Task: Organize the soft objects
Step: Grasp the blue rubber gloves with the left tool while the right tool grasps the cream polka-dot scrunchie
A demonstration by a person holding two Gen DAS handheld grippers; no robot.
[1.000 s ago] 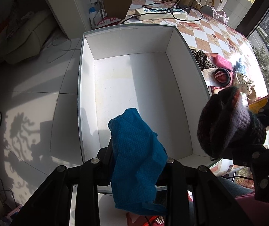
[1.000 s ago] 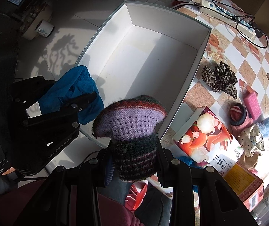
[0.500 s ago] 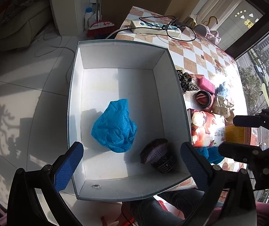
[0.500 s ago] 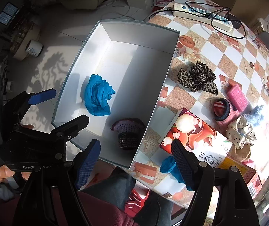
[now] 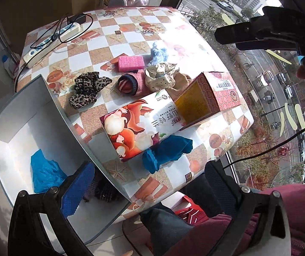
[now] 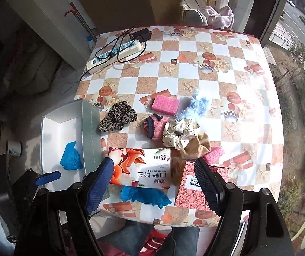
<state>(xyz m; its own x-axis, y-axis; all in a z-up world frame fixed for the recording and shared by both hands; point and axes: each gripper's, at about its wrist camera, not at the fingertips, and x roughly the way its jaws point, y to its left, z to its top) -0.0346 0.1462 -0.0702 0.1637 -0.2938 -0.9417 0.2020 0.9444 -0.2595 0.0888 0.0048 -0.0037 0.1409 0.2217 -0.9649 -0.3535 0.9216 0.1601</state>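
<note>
Blue cloth (image 5: 45,173) & knit hat (image 5: 104,192) already in white box (image 5: 13,132). Both my hand-held grippers (image 6: 152,183) (image 5: 150,183) released, empty. Left on tabletop (image 6: 227,49): blue sock (image 6: 144,195), scrunchies (image 6: 118,116), sponges (image 6: 165,104) etc.

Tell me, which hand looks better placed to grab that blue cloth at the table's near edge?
Probably the right. The right gripper is open and empty, with the blue cloth lying just ahead between its jaws. The left gripper, also open, sits nearer the white box.
</note>
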